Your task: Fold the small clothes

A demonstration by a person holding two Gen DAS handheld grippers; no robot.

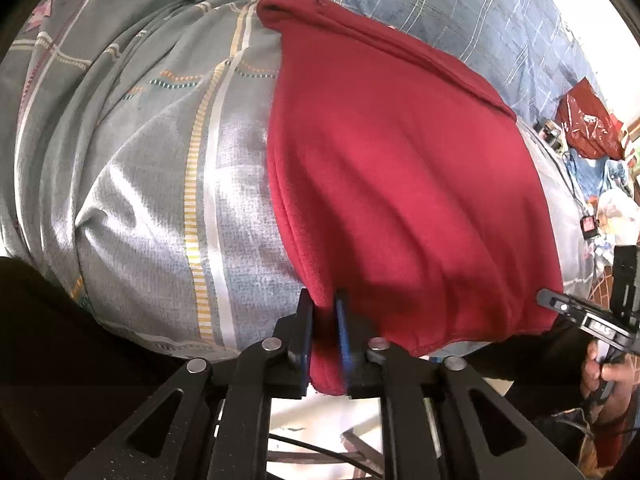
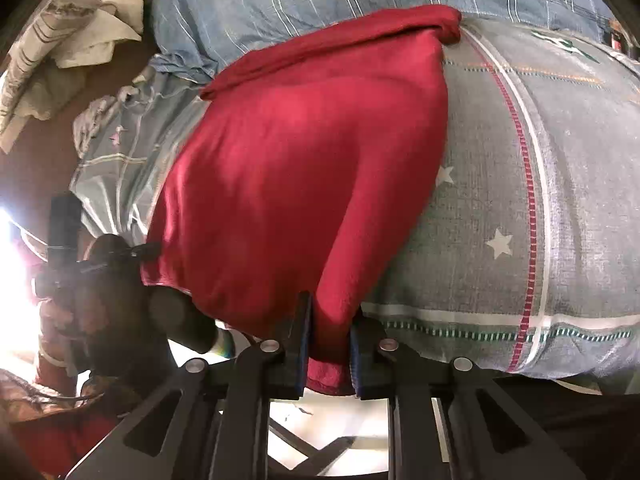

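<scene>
Red garment (image 1: 400, 184) corners hidden between tools.

Matte black left tongs (image 1: 324, 322) and right tongs (image 2: 330, 326): blue pads (image 1: 342, 332) inside each finger, round silver pivot pins (image 1: 273, 344), triangular cut-outs in the linkage arms. White lettering on the neighbouring tong body.
</scene>
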